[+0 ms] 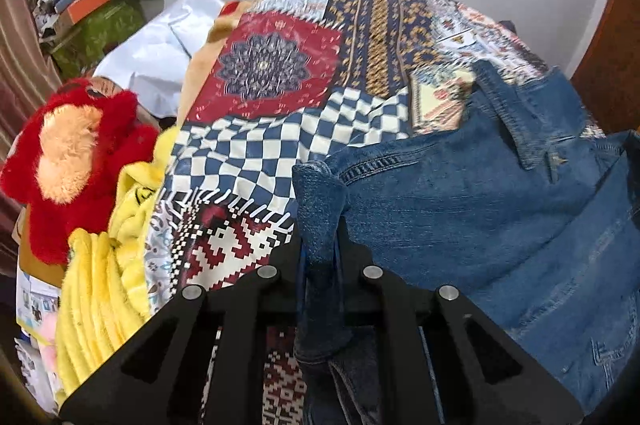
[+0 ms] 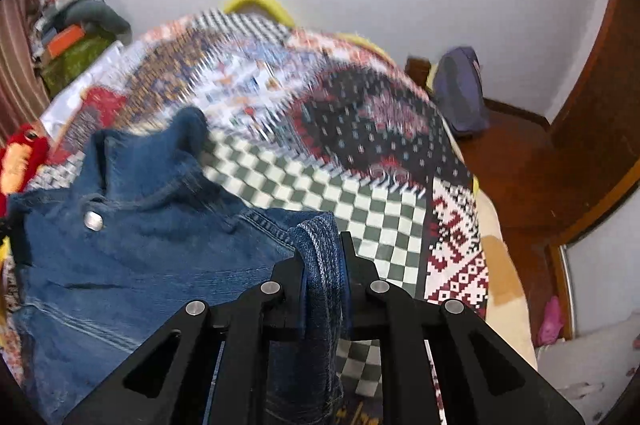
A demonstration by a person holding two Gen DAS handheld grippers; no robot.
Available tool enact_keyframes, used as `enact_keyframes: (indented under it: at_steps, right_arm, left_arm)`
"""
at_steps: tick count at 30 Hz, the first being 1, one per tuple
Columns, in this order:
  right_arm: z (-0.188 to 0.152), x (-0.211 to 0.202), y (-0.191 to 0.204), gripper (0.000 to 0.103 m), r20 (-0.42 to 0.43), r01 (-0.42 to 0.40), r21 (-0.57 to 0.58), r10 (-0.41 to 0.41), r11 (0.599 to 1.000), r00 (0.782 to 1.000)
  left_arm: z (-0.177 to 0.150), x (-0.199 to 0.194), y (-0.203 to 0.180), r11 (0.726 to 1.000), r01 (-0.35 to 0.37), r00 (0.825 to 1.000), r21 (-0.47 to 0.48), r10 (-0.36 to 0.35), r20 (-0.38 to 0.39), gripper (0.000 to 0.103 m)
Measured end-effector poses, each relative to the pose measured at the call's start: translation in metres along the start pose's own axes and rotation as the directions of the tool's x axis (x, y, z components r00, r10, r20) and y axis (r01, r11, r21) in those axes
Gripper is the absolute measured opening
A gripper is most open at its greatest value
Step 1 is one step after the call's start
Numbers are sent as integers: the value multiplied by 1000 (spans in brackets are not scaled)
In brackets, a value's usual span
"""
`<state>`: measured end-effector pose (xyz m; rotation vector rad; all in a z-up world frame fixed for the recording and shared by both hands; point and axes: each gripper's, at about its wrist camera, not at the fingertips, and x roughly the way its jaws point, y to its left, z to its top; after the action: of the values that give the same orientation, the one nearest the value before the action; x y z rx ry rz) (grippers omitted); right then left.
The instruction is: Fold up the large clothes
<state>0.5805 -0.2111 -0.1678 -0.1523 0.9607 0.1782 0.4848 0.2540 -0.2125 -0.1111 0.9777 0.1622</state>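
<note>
Jacket [image 1: 480, 209] edges are pinched in both the left gripper [image 1: 320, 241] and right gripper [image 2: 322, 245]; bedspread [image 2: 360, 209] lies open ahead, blurred farther off.

Patchwork-print bedspread [image 1: 280, 129] ahead of the fingers; red plush toy [image 1: 76, 161] and yellow fleece blanket [image 1: 100, 289] to their left; purple backpack [image 2: 460, 93] far ahead, right of fingers.

Denim jacket [image 2: 132, 249]: coarse blue woven cloth, matt, faded at the seams, with one shiny metal button [image 2: 93, 221] at 9 o'clock in the right wrist view. Bedspread [image 1: 276, 129]: smooth printed patchwork cloth. Red plush toy [image 1: 76, 161] at 9 o'clock in the left view: shaggy pile; both hand-held grippers: matt black plastic with bright metal pins.
</note>
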Motion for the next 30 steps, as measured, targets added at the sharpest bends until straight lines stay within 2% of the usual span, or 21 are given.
enact_keyframes:
  at_steps: [6, 12, 13, 15, 16, 18, 21, 25, 28, 30]
  right_arm:
    - [-27, 50, -13, 10, -84, 45, -26, -47, 999, 995]
    - [-40, 61, -13, 12, -74, 57, -62, -61, 997, 995]
    - [-39, 62, -14, 16, -78, 61, -60, -66, 996, 995]
    - [-38, 61, -17, 33, -89, 93, -45, -97, 995, 991]
    - [-38, 61, -21, 60, -92, 139, -39, -142, 990, 986]
    - [-39, 57, -29, 90, -75, 228, -41, -231, 973, 970]
    - [-43, 46, -42, 91, -78, 173, -3, -173, 985, 982]
    - [-43, 16, -46, 91, -35, 152, 13, -152, 988, 988]
    - [-41, -22, -39, 91, 23, 136, 8, -136, 991, 990]
    - [-39, -47, -33, 91, 62, 125, -6, -124, 992, 990]
  left_arm:
    - [-7, 32, 4, 999, 7, 999, -37, -9, -46, 12]
    - [-11, 45, -1, 999, -36, 998, -15, 35, -53, 21]
    - [-12, 46, -2, 999, -40, 998, -11, 40, -53, 22]
    - [-13, 46, -1, 999, -45, 997, -10, 44, -56, 22]
    - [-13, 47, -2, 999, -44, 997, -11, 43, -61, 23]
    - [-15, 47, -2, 999, -43, 996, -3, 42, -74, 24]
    - [-18, 41, -3, 998, -65, 995, 17, 66, -79, 29]
    - [-19, 24, -8, 993, -100, 992, 55, 104, -66, 30]
    - [-18, -2, -13, 995, -81, 996, 59, 83, -28, 31]
    - [-16, -23, -19, 996, -70, 998, 61, 70, 11, 38]
